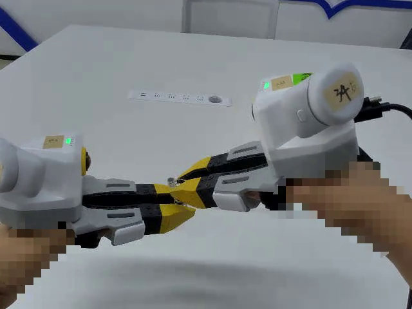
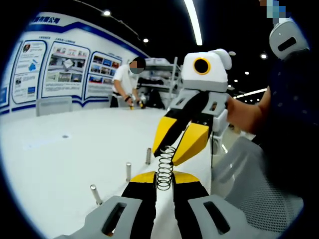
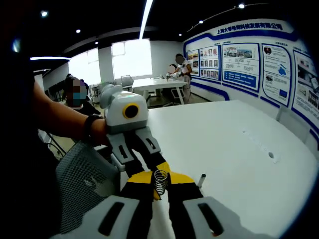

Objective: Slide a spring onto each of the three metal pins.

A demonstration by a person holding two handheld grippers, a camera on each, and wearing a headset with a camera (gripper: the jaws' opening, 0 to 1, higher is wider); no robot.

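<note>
1. The left tool has its jaws drawn in close on one end of a spring, which it seems to hold.
2. The right tool meets it tip to tip. Its jaws stand a little apart around the spring's other end, and I cannot tell whether they press on it.
3. So the spring hangs in the air between the two tools, above the bench and touching no pin.
4. The three pins stand upright in a row on the bench, just beside the left tool's tips in the left gripper view. All three look bare.
5. A power strip lies farther off across the bench, well apart from the work.
6. Step in hand, as I judge it: the first spring is being passed or re-gripped between the tools, and none has been seated.
7. The next move calls for one tool to take a firm side grip while the other lets go. The spring's open end then has to be turned down, lined up over a pin's tip and lowered straight — a skewed approach would likely catch a coil on the pin.
</note>
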